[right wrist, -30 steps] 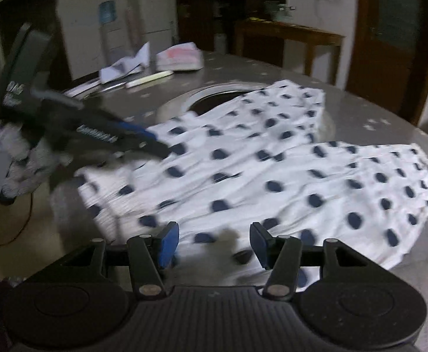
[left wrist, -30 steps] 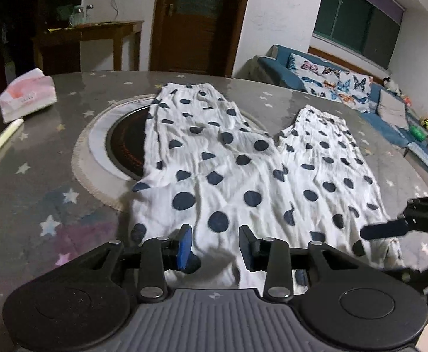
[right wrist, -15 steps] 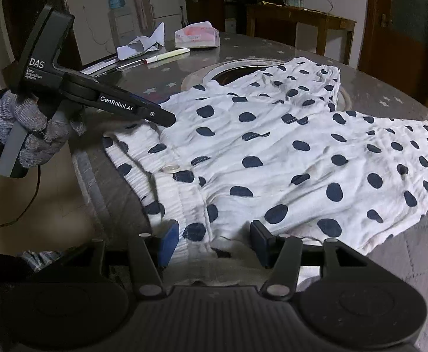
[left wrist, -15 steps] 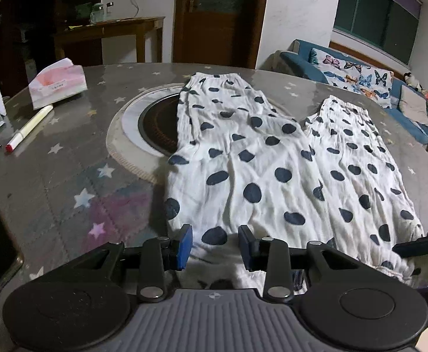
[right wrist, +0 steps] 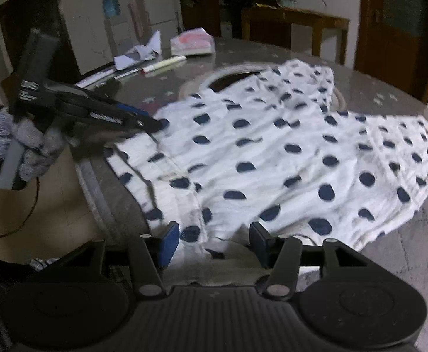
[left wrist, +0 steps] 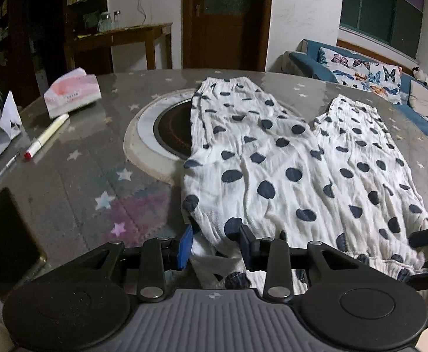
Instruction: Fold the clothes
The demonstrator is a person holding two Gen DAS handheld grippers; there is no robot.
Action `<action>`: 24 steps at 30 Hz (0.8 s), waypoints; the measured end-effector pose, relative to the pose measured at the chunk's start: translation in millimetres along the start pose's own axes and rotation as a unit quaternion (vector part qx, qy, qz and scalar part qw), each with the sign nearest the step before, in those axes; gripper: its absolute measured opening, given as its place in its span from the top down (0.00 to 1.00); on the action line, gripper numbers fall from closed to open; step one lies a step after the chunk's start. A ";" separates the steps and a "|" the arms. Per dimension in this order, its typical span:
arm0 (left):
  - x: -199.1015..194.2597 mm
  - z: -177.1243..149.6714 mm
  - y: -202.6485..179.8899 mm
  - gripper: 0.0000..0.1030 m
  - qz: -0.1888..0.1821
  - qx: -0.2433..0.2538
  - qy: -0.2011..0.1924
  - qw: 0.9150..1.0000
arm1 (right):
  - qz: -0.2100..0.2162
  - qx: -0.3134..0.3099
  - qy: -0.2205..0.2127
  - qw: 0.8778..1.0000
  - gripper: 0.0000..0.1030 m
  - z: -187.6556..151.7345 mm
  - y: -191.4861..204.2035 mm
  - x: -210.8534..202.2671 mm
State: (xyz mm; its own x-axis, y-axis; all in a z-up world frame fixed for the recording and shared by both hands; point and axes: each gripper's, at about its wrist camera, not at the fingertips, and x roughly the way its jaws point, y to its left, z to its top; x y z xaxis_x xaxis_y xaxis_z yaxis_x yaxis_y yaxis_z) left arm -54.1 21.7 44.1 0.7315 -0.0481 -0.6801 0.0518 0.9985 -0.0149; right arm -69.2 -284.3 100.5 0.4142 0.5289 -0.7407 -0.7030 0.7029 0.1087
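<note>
Polka-dot trousers [left wrist: 287,173] spread flat on table [left wrist: 76,182], waistband at near edge, legs toward far side. Left gripper [left wrist: 215,245] jaws apart, straddling waistband cloth near left corner; grip unclear. Right gripper [right wrist: 214,242] jaws open over near hem, pads not pressing. Pen [left wrist: 47,136], tissue pack [left wrist: 72,95] far left.

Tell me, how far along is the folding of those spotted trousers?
Barely begun. The polka-dot trousers lie spread flat on the table, legs apart, no fold made. The left gripper and right gripper sit at the waistband edge, jaws open around fabric. All folding remains.
</note>
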 end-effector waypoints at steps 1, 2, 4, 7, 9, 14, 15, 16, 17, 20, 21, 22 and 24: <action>-3.7 1.1 -2.0 0.63 -0.004 0.004 -0.004 1.000 | 0.001 0.001 0.002 1.000 0.47 -1.6 -1.1 1.1; -7.4 2.2 -4.1 0.63 -0.008 0.008 -0.009 1.000 | 0.003 0.003 0.002 1.000 0.48 -2.2 -1.9 0.4; -16.3 3.7 -12.3 0.63 -0.027 0.024 -0.018 0.999 | 0.009 0.009 -0.002 1.000 0.48 -2.2 -4.1 -3.5; -28.0 3.3 -29.1 0.60 -0.067 0.050 -0.031 0.996 | 0.008 0.032 -0.018 0.999 0.48 1.7 -17.4 -16.6; -34.1 0.9 -43.8 0.57 -0.104 0.069 -0.035 0.992 | -0.002 0.049 -0.030 0.998 0.48 4.7 -29.0 -25.1; -41.3 -7.4 -89.9 0.51 -0.188 0.122 -0.036 0.974 | -0.058 0.095 -0.044 0.993 0.48 11.6 -71.6 -33.2; -41.6 -9.4 -100.0 0.49 -0.201 0.133 -0.035 0.970 | -0.072 0.106 -0.044 0.991 0.48 12.8 -82.6 -32.4; -41.7 -11.6 -109.9 0.47 -0.212 0.144 -0.034 0.966 | -0.084 0.117 -0.044 0.989 0.49 13.9 -92.4 -30.8; -40.6 -14.7 -118.2 0.46 -0.222 0.153 -0.031 0.963 | -0.094 0.130 -0.043 0.986 0.50 14.6 -102.4 -28.4; -37.4 -25.3 -140.7 0.46 -0.235 0.185 -0.025 0.954 | -0.117 0.161 -0.044 0.979 0.52 14.9 -131.0 -21.9; -36.0 -28.1 -145.7 0.46 -0.233 0.195 -0.027 0.952 | -0.125 0.170 -0.044 0.977 0.53 15.1 -140.0 -20.0; -34.7 -31.1 -151.1 0.46 -0.229 0.204 -0.028 0.951 | -0.132 0.179 -0.045 0.974 0.53 15.3 -149.0 -18.0; -30.3 -35.3 -158.1 0.46 -0.223 0.216 -0.028 0.950 | -0.145 0.197 -0.047 0.968 0.53 16.6 -166.4 -14.1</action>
State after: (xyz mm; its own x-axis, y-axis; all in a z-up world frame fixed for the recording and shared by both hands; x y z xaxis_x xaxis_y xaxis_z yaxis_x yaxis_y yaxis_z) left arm -108.4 -133.9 41.2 0.6055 -0.4769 -0.6371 0.6307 0.7758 0.0187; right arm 51.5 -400.8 103.8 0.6258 0.3093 -0.7161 -0.2809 0.9458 0.1630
